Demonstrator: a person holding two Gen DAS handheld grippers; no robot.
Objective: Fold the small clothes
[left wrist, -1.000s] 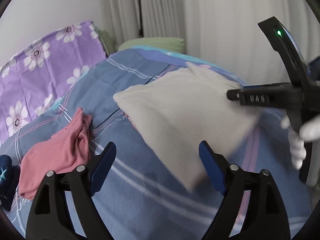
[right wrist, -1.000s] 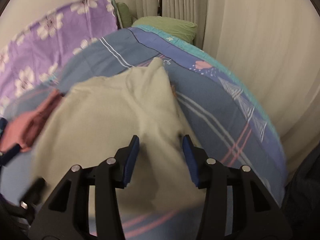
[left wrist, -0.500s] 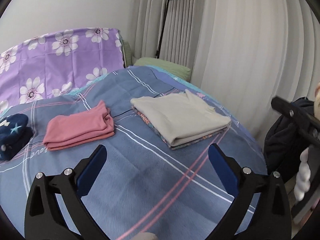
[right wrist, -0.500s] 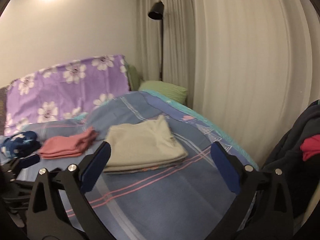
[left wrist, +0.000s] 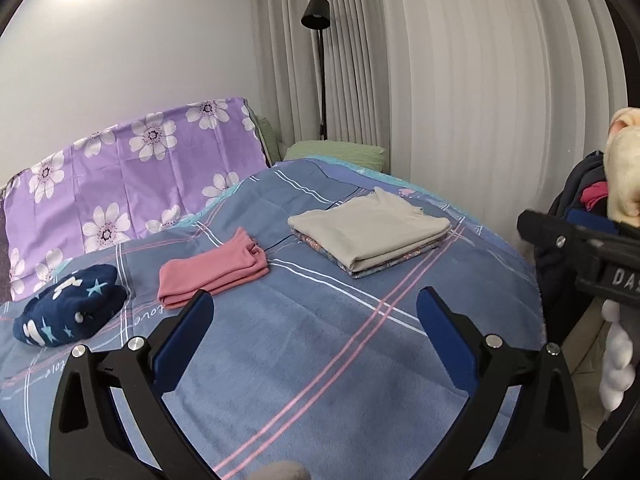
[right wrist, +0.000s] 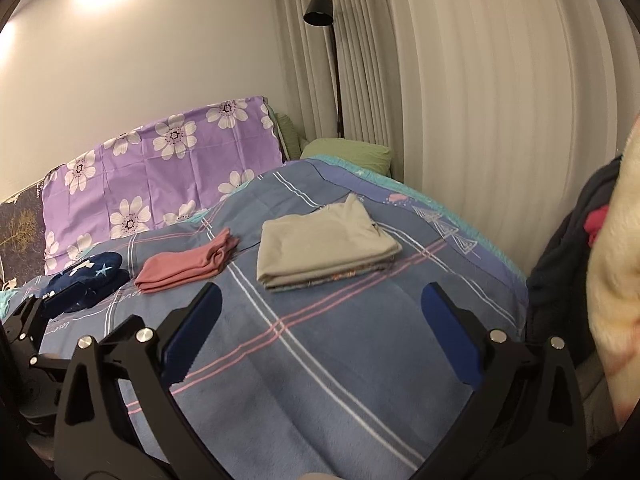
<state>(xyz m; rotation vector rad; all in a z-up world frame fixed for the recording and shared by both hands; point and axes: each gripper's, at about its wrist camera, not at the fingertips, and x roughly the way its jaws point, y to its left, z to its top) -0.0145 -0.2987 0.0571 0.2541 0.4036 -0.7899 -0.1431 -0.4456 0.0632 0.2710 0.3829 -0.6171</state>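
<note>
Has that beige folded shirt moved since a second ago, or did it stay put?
Yes. The beige shirt was lifted and blurred then; now it lies folded flat on the blue blanket, right of the pink garment.

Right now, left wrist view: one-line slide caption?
Open left gripper above the blue bedspread; folded beige top, pink garment and navy star garment lie in a row.
</note>
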